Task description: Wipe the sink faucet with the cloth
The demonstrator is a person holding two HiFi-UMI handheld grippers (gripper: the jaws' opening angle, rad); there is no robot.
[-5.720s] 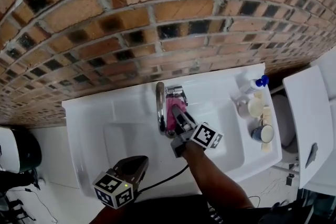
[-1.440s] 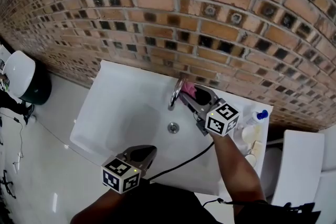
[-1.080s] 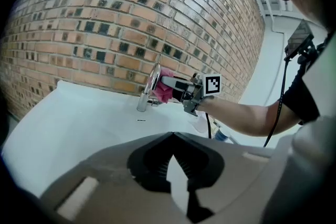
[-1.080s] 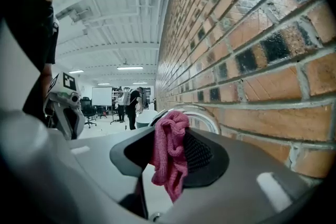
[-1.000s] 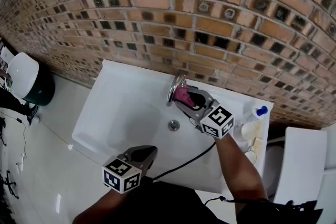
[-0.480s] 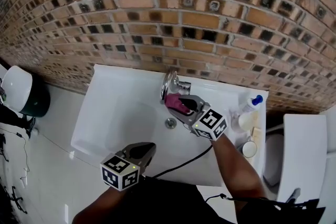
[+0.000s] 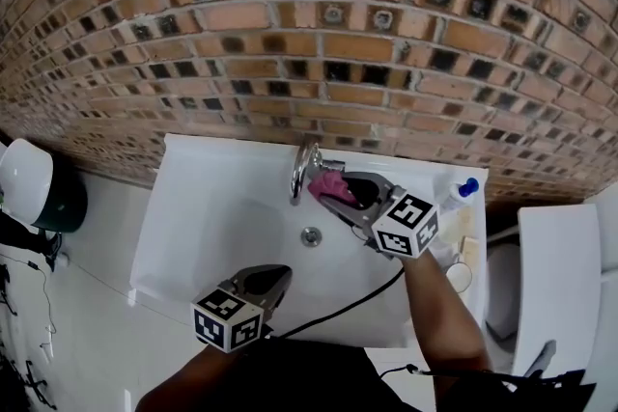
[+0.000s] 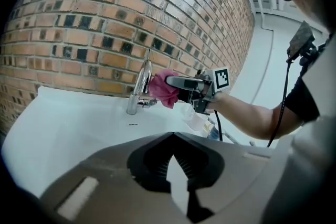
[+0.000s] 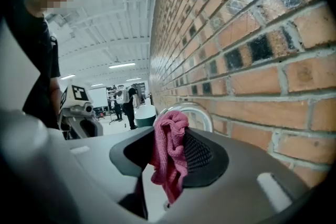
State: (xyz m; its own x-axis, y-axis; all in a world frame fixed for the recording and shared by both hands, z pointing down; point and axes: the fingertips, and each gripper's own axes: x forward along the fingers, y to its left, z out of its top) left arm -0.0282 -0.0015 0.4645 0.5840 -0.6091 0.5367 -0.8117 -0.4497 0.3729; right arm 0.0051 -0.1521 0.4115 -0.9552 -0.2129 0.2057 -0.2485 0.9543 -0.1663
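Head view looks down on a brick wall (image 7: 319,34) with a white sink (image 7: 208,207) set against its foot. The basin shows bare white around the drain (image 7: 310,235). On the floor to the left stands a dark green bin (image 7: 60,200) under a white lid; what it holds is hidden.

The right gripper (image 7: 333,192) reaches over the back of the sink to the faucet (image 7: 301,171). Its own view shows the jaws closed on a pink cloth (image 9: 169,157), which bunches above the tips and hangs down below them, with the chrome arch of the faucet just behind. From the left gripper view, the cloth is pressed against the right side of the spout, near the top of its curve.

The left gripper (image 7: 274,277) hangs over the near rim of the sink, well apart from the faucet. Its jaw tips meet, with nothing between them.

On the sink's right ledge a bottle (image 7: 454,197) with a blue cap stands beside a few small pale containers, and a round cup (image 7: 460,277) sits nearer the front. Their contents cannot be made out.
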